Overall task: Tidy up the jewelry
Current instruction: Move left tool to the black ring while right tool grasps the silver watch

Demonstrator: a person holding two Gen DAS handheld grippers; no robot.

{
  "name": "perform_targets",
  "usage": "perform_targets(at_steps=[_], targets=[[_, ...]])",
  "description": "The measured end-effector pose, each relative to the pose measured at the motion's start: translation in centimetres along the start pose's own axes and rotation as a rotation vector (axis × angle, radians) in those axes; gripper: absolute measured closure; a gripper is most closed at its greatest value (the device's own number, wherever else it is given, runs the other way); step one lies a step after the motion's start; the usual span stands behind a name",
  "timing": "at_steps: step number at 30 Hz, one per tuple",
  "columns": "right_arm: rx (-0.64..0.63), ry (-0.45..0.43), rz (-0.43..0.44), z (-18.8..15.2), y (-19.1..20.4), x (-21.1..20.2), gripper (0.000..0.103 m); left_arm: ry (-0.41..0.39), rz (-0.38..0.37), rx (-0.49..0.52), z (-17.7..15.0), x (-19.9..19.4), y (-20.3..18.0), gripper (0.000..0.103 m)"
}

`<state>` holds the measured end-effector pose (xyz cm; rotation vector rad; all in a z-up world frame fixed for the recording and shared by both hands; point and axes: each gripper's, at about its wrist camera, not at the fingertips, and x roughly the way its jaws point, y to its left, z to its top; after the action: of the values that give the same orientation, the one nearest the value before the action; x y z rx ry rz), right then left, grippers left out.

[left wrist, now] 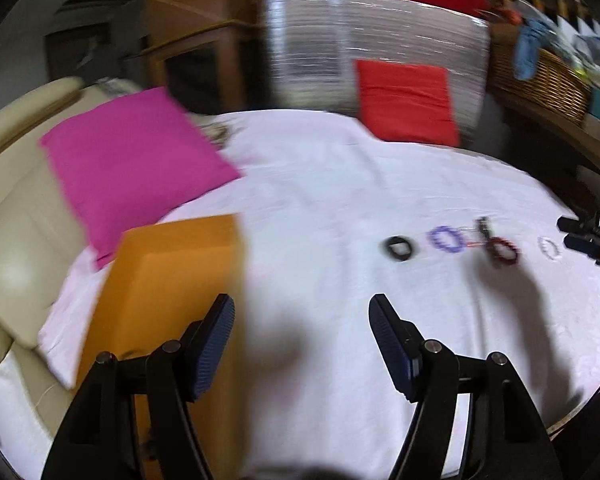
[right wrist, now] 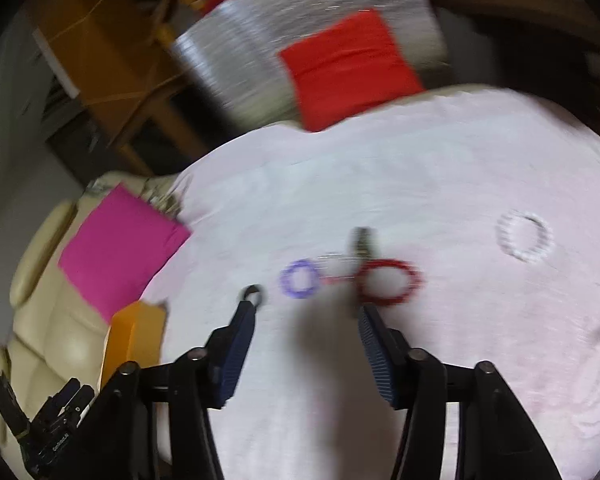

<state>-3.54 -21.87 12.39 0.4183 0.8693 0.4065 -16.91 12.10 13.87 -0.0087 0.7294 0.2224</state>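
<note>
Nearest in the left wrist view, the left gripper (left wrist: 302,322) hangs with its jaws apart and nothing between them, over the pale pink cloth (left wrist: 320,184), with the orange box (left wrist: 172,280) just to its left. In the right wrist view the right gripper (right wrist: 308,326) is likewise released and empty, its jaws spread above the cloth. Just beyond its tips the jewelry lies in a loose row: a small black ring (right wrist: 253,294) on the left, a purple beaded bracelet (right wrist: 300,279), a red beaded bracelet (right wrist: 390,282) with a small dark clip (right wrist: 363,242) behind it, and a white beaded bracelet (right wrist: 523,237) farther right, apart from the rest. Farther off sit a magenta cushion (left wrist: 132,160) and a red cushion (left wrist: 406,100). Both views are blurred. The step looks like an approach for a pick; next, a gripper should probably settle over one bracelet, lower, and close across its band.
</note>
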Motion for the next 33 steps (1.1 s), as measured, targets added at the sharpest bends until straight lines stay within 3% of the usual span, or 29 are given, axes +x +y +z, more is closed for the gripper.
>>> perform_targets(at_steps=[5,8,12,17,20,25,29,31,33], targets=[[0.083,0.009,0.002,-0.2,-5.2,0.4,0.052,0.044,-0.05,-0.007,1.6,4.2,-4.9,0.033],[0.064,0.035,0.003,0.0,-5.7,1.4,0.058,0.041,-0.051,-0.02,2.0,6.5,-7.0,0.033],[0.069,0.06,0.026,1.2,-6.1,3.6,0.058,0.06,-0.033,-0.022,2.2,10.0,-9.3,0.033],[0.034,0.096,0.066,3.2,-4.6,7.4,0.058,0.103,0.046,-0.042,2.3,14.3,-8.8,0.033],[0.011,0.117,0.047,4.0,-3.2,10.6,0.058,0.137,0.075,-0.061,2.3,15.8,-8.0,0.033],[-0.06,0.142,-0.046,4.4,-0.9,14.8,0.058,0.146,0.089,-0.038,2.5,17.2,-8.0,0.033],[-0.103,0.171,-0.206,4.0,-0.3,17.9,0.057,0.15,0.072,-0.029,2.7,17.9,-7.6,0.033],[-0.108,0.169,-0.218,3.8,-0.3,18.2,0.058,0.155,0.078,-0.028,2.8,18.3,-7.1,0.033],[-0.123,0.169,-0.233,3.8,-0.2,18.1,0.078,0.162,0.069,-0.035,2.8,18.6,-6.8,0.033]])
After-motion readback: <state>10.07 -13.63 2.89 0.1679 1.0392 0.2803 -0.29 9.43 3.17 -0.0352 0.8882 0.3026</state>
